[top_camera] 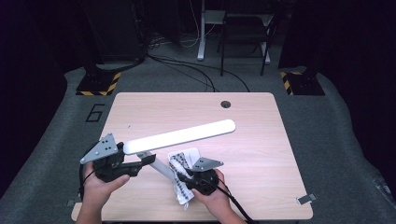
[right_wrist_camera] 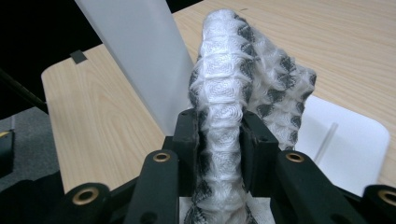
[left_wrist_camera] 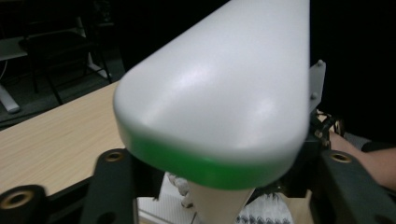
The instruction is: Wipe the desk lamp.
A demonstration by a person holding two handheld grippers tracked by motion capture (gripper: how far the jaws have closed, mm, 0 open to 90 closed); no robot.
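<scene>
High view: I see a white desk lamp with its long light bar (top_camera: 180, 136) stretched from near left toward the far right over the tabletop (top_camera: 261, 177), its slanted arm (top_camera: 161, 167) running down to a flat white base (top_camera: 192, 152) near the middle of the near edge. My left hand-held gripper (top_camera: 148, 159) sits at the near-left end of the bar, where bar and arm meet. My right hand-held gripper (top_camera: 180, 176) is over the base with a checked white-and-grey cloth (top_camera: 179, 164) trailing toward the near edge. The risk I judge here: the lamp looks top-heavy, and any sideways push from the cloth on the arm could tip it or swing the bar.

Left gripper view: the rounded end of the bar (left_wrist_camera: 219, 93) looms just above the jaws, with the arm (left_wrist_camera: 217, 205) rising between them. The jaws stand part-way apart and I see no pad pressing on the arm, so I take this hand-held gripper as loose around it, holding nothing. If so, the lamp is not steadied, and a wipe could shift it across the tabletop.

Right gripper view: the jaws are narrowed on the bunched cloth (right_wrist_camera: 224, 116), which stands up between them; the arm (right_wrist_camera: 140, 60) is just to the left and the base (right_wrist_camera: 345, 140) to the right. The fold looks thick but soft, so I judge it could slip out under drag, or the free flap could snag on the arm.
</scene>
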